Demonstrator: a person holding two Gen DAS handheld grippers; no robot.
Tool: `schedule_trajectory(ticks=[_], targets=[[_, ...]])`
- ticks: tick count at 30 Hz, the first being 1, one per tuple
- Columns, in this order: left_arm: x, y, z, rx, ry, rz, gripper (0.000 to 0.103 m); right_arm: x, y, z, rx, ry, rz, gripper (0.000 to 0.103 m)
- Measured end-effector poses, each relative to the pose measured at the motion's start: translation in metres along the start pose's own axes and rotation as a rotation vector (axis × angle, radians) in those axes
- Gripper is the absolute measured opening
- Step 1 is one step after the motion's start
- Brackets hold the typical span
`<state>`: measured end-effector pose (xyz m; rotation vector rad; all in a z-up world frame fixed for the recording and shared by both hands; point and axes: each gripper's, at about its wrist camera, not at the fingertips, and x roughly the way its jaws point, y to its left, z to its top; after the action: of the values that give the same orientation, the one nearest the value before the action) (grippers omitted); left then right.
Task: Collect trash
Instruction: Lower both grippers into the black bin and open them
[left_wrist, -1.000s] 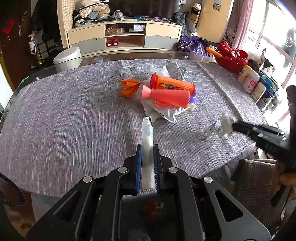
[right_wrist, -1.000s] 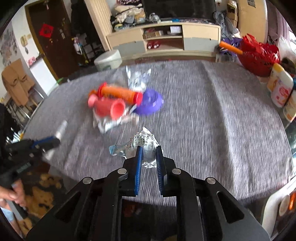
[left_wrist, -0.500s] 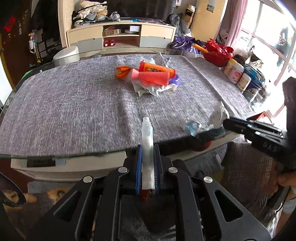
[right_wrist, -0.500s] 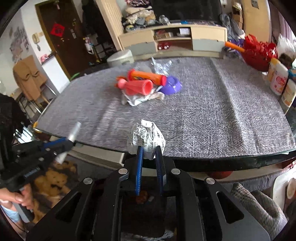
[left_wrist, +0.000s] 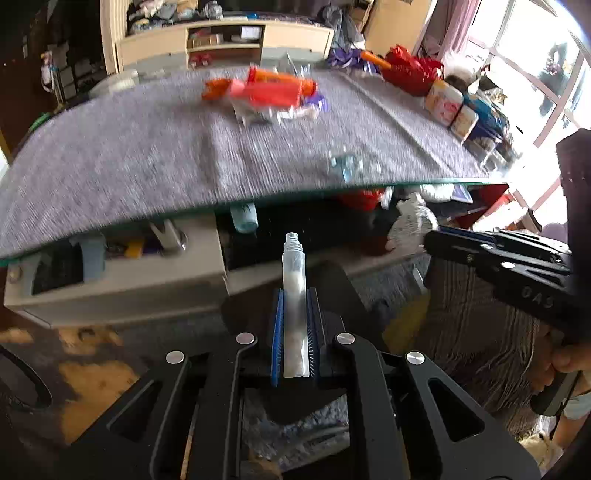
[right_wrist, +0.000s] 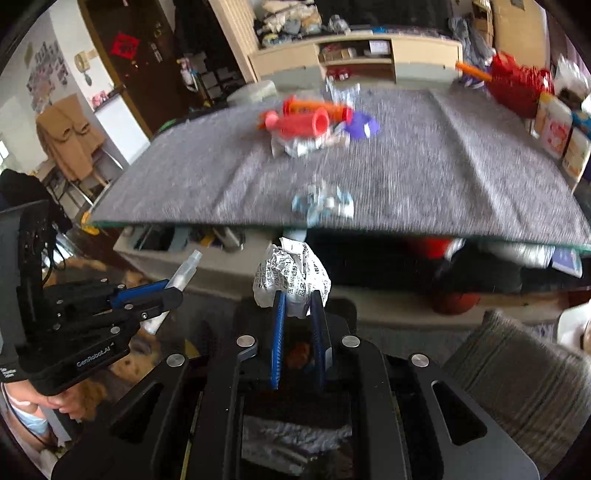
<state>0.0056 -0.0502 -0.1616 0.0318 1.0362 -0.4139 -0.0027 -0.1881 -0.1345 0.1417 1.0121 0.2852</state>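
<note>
Pulling back from the desk (left_wrist: 110, 177), both tongs have dropped below its glass edge over the last second, each with a piece of trash lifted off the grey cloth. That suggests the carry to a bin is under way, though no bin shows in either view.

The left tongs (left_wrist: 294, 295) are closed tight on a small clear bottle (left_wrist: 294, 273), its open neck pointing forward past the blue pads. The right tongs (right_wrist: 298, 295) are closed to a narrow gap on a crumpled printed paper wad (right_wrist: 291, 273), which bulges above the fingertips.

Farther off, a clear blue-tinted wrapper (right_wrist: 323, 203) lies near the desk's front edge, not yet collected. Beyond it, mid-desk, sits the pile of orange and red tubes (right_wrist: 306, 118) with a purple cup (right_wrist: 362, 125) beside it.
</note>
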Motion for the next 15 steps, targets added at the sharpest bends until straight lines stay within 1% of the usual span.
schedule_trajectory(ticks=[7, 15], targets=[[0.027, 0.001, -0.027, -0.012, 0.078, -0.019, 0.011, 0.042, -0.010, -0.032, 0.040, 0.109, -0.030, 0.015], [0.056, 0.001, -0.049, -0.021, 0.163, -0.029, 0.011, 0.066, -0.009, -0.047, 0.052, 0.182, -0.028, 0.015]])
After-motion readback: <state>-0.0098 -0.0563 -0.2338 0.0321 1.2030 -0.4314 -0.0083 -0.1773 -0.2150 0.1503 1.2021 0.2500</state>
